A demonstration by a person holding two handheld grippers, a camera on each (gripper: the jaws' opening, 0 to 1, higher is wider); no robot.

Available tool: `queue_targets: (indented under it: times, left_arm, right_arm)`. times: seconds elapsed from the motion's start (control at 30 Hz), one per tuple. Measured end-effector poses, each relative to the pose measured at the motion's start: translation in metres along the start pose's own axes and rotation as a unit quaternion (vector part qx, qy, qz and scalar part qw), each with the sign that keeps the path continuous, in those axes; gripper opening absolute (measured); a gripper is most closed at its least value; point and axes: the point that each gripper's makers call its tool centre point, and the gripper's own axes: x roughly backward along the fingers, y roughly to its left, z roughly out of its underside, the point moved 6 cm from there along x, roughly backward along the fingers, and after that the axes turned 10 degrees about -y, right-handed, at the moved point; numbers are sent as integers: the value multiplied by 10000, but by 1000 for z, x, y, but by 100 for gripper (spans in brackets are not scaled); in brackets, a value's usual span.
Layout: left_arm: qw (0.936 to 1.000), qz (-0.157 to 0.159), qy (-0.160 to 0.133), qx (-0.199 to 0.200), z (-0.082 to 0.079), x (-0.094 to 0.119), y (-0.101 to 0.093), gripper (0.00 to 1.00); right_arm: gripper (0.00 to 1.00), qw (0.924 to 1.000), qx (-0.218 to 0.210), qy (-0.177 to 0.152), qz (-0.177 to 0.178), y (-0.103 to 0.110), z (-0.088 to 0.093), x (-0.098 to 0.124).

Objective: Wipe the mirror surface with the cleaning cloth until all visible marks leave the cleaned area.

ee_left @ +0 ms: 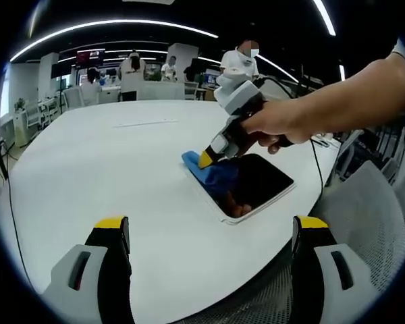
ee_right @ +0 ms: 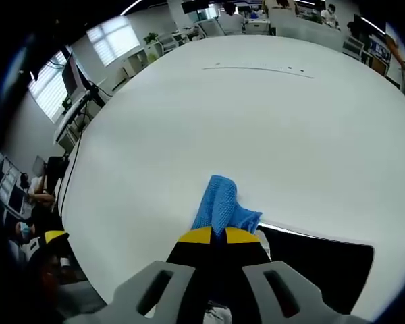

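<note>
1. Large white round-edged table [ee_left: 108, 169], carrying the mirror and cloth near its edge; a thin faint line across its far part in the right gripper view.
2. Grey mesh chair back [ee_left: 371, 216] just off the table's edge, beside the mirror.
3. Flat rectangular mirror with a dark reflecting face and pale rim [ee_left: 256, 182], lying on the table close to the edge; seen in the right gripper view as a dark slab [ee_right: 324, 260] beside the cloth.
4. Person's hand [ee_left: 277, 128] gripping the right tool from above, forearm reaching in from the right.
5. Right tool [ee_right: 212, 235], yellow-tipped jaws pressed together and clamped on the cloth, tips down at the mirror's far corner [ee_left: 206, 160].
6. Left tool [ee_left: 209, 226], black jaws with yellow tips standing wide apart, holding nothing, above the table short of the mirror.
7. Blue textured cleaning cloth [ee_right: 219, 202], bunched, resting over the mirror's corner and partly on the table [ee_left: 212, 172].
</note>
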Motion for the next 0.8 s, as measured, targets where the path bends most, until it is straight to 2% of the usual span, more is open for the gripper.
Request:
queue_targets:
  times: [0.07,0.3,0.43,0.8]
  left_arm:
    - [10000,2,-66,29,-2,0,0,99]
    - [10000,-13,-26,-8,0,0,1,99]
    - [10000,-7,-6,-20,0,0,1,99]
    - [10000,14,9,3,1,0,1,99]
  right_arm:
    - [0,10000,-26,7,-48,1,3,2]
    - [0,9998,-70,105,-184,5,9,6]
    - [0,9995,-142,141,-250,4,11,0]
    - [0,9992,-210,121,-312,9,18,6]
